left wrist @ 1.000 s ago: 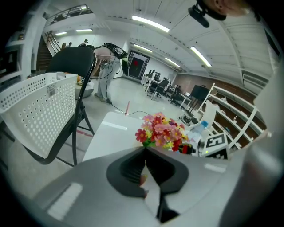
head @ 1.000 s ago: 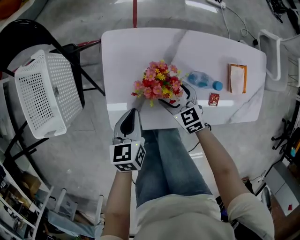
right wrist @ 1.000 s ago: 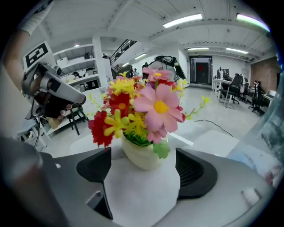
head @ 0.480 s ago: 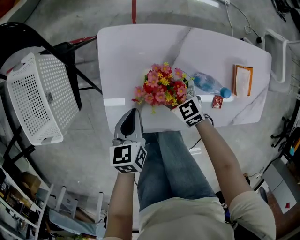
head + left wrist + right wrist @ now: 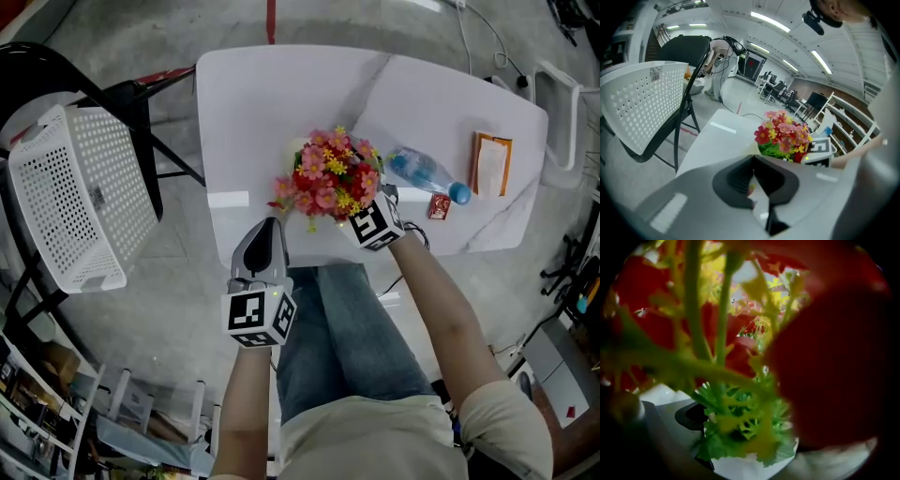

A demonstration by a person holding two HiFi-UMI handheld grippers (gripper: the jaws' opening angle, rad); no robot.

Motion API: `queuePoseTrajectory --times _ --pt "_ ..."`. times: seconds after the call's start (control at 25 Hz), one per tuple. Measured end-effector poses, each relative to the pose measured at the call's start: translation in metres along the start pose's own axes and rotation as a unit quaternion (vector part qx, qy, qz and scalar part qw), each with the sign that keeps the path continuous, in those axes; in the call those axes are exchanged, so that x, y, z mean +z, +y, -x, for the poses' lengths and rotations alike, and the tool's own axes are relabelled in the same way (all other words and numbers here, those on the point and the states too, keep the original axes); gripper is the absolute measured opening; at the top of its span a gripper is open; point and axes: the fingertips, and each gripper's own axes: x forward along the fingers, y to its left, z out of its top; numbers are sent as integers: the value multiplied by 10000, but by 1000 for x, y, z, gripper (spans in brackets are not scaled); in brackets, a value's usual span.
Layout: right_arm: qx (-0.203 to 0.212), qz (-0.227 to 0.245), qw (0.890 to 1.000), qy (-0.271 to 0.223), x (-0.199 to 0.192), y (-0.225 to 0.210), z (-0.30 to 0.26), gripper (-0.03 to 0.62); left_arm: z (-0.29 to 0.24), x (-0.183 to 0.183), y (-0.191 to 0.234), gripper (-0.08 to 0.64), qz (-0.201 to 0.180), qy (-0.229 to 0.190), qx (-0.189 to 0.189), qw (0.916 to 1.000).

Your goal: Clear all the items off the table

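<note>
Fingers [image 5: 665,427] of the right gripper [image 5: 378,208] stand wide apart, having just been opening. The foliage and white rim of the flower pot [image 5: 328,176] lie between them, not yet pinched. Within the last second this gripper has pushed in under the blooms. The flower pot stands at the middle of the table [image 5: 244,112], towards its near edge. Left gripper [image 5: 752,163]: jaws together, empty, held off the near edge. Assessment: the first pick-up looks imminent and nothing is cleared yet. The bottle [image 5: 422,172], red packet [image 5: 440,206] and orange pack [image 5: 494,164] remain towards the right edge.
</note>
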Motion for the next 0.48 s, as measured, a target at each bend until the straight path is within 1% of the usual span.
queuePoseTrajectory --times 0.12,0.48 --pt "5 90 10000 -1 2 0 -3 558 -1 -1 0 9 34 -6 5 10000" --pt "-70 19 9999 71 3 -1 -6 560 3 -4 1 9 97 -49 90 9999"
